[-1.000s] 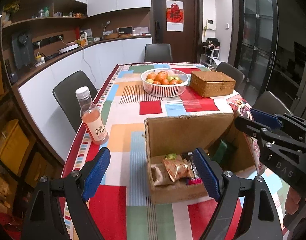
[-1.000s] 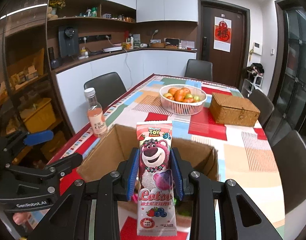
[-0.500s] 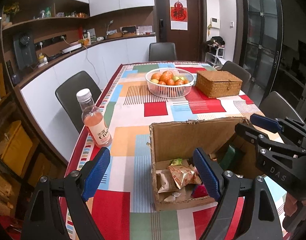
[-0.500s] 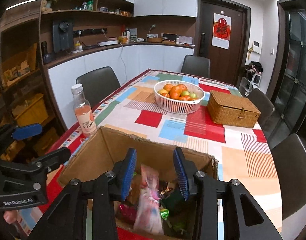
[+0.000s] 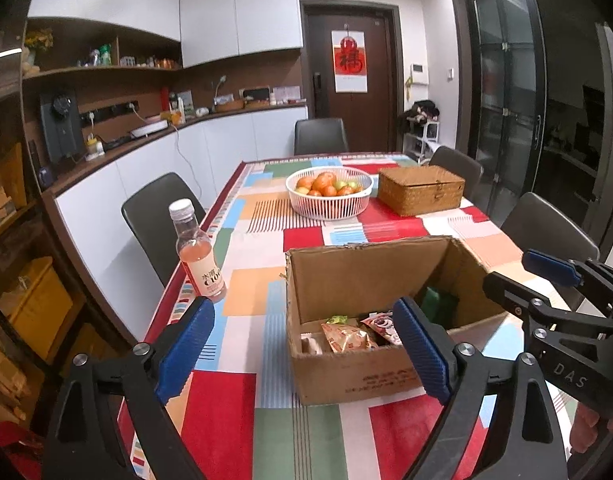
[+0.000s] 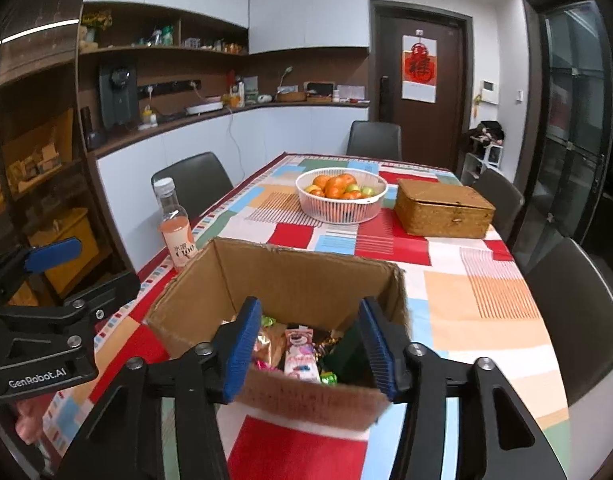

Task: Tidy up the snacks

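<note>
The right gripper [image 6: 308, 344] hangs over the near rim of an open cardboard box [image 6: 290, 280], its blue jaws parting with nothing between them. Just beyond the jaws, inside the box, a pink snack packet [image 6: 300, 354] lies on a heap of other wrapped snacks [image 6: 266, 340], beside a dark green pack [image 6: 346, 354]. The left gripper [image 5: 302, 344] hovers at the box's near left corner, jaws wide and opening further, empty; through them show an orange snack bag [image 5: 346, 338] and the box's front wall. The box sits at the near end of a table [image 5: 242, 272] under a bright patchwork cloth. A pink drink bottle [image 5: 198, 256] stands left of the box, near the table's left edge. Farther off are a white fruit basket [image 5: 328, 194] and, to its right, a wicker box [image 5: 420, 190].

Risks, as a judgement: the two tools are close together over a light box, so either jaw could catch the rim and drag or tip it. A leftward sweep by the left gripper could knock the bottle off the edge
</note>
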A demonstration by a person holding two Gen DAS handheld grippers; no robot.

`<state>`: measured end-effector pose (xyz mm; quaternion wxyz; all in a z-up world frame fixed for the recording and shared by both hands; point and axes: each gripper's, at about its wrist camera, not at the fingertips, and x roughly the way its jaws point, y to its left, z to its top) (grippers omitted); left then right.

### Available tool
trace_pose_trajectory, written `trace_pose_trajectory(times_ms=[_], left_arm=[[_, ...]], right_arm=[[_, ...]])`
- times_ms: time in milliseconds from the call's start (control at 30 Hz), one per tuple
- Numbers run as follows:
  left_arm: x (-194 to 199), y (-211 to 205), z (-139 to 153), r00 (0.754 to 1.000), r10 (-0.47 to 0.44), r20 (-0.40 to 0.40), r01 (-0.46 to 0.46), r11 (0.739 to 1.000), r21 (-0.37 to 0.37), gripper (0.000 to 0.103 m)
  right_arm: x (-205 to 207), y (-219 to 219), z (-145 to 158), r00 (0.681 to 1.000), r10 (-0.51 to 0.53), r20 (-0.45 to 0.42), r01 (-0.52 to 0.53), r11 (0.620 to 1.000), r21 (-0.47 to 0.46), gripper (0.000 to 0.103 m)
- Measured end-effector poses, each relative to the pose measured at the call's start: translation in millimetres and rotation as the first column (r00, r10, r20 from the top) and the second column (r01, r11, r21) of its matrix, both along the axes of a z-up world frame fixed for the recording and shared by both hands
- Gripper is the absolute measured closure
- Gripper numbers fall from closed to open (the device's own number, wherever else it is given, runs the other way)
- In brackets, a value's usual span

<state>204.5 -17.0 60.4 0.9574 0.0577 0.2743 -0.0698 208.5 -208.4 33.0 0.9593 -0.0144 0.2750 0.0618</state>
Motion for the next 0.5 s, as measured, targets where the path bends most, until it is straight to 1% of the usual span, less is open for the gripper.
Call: trace_pose_trajectory(times_ms=[100,167,267,300,400,467,500], left_arm=[[-21,-1,4,0.999,0.0,0.035,0.0,1.0,0.003,0.008],[-34,-2,6,0.999,-0.001,0.055,0.001,1.0,0.003,0.006],[-51,-4,9,0.996,0.005,0.086,-0.006,1.0,0.013,0.005],[-56,-4,11,0.996,0.006,0.094,-0.007,1.0,0.011,0.003],[-72,-3,13,0.994,-0.002,0.107,0.003,1.0,-0.008,0.0],[-78,-1,13,0.994,0.003,0.111,-0.002,1.0,-0.006,0.0],[-81,-1,12,0.994,0.005,0.111,-0.005,1.0,-0.005,0.0]], right_arm=[[-23,-3,5,1.0,-0.016,0.021,0.016,1.0,0.003,0.045],[-35,-4,7,0.999,-0.029,0.034,0.029,1.0,0.001,0.037],[-55,-7,8,0.998,-0.047,0.052,0.047,0.999,0.003,0.035],[-61,-9,8,0.997,-0.054,0.051,0.053,0.999,0.011,0.035],[-75,-13,10,0.995,-0.074,0.06,0.073,0.997,0.025,0.031],[-85,-14,12,0.993,-0.09,0.075,0.088,0.996,0.019,0.027],[-89,-15,12,0.992,-0.097,0.083,0.096,0.995,0.015,0.027]])
